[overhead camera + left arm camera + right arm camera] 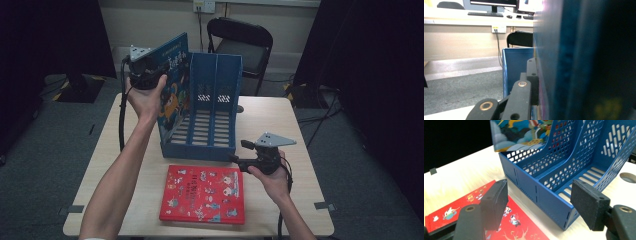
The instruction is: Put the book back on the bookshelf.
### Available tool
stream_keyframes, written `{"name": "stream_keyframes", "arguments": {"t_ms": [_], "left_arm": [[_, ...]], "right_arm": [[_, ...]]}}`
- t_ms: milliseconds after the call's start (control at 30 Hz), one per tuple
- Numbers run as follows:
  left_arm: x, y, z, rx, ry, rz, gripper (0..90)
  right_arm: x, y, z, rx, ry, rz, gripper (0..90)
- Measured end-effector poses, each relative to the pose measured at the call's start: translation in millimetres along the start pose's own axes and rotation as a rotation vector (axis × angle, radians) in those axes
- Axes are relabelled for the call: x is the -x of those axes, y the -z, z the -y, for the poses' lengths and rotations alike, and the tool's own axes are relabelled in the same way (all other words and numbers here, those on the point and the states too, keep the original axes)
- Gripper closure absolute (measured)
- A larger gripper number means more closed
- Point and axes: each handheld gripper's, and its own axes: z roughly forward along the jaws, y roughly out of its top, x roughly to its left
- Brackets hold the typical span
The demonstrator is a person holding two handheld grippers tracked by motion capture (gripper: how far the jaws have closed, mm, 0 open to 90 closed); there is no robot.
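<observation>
From my left gripper view the blue book [564, 62] is a close blur, its cover unreadable, and it hides one jaw. In the right gripper view the red book [474, 220] runs off the bottom edge; the rack [564, 170] is probably cut off top and right.

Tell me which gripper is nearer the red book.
Right. The right gripper hangs open just above the red book's upper right corner; the left gripper is raised at the rack's far left, clamping the blue book.

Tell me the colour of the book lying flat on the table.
Red, with small cartoon figures; the book shows best in the high view.
</observation>
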Motion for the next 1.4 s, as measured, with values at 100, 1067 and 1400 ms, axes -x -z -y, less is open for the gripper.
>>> {"name": "stream_keyframes", "arguments": {"t_ms": [100,1067,1400], "left_arm": [[0.5,-3.9,5.1,0.016,-0.009,-0.010,83.6],[-6.4,-20.8,48.8,0.036,-0.026,0.009,83.4],[-10.6,-13.9,62.9,0.026,-0.035,0.039,83.2]], "right_arm": [[-1.7,0.1,0.2,-0.002,0.010,-0.003,30.3],[0.7,-2.6,4.8,-0.024,0.005,-0.004,30.2],[0.2,-7.3,8.0,-0.039,0.007,-0.002,30.3]]}}
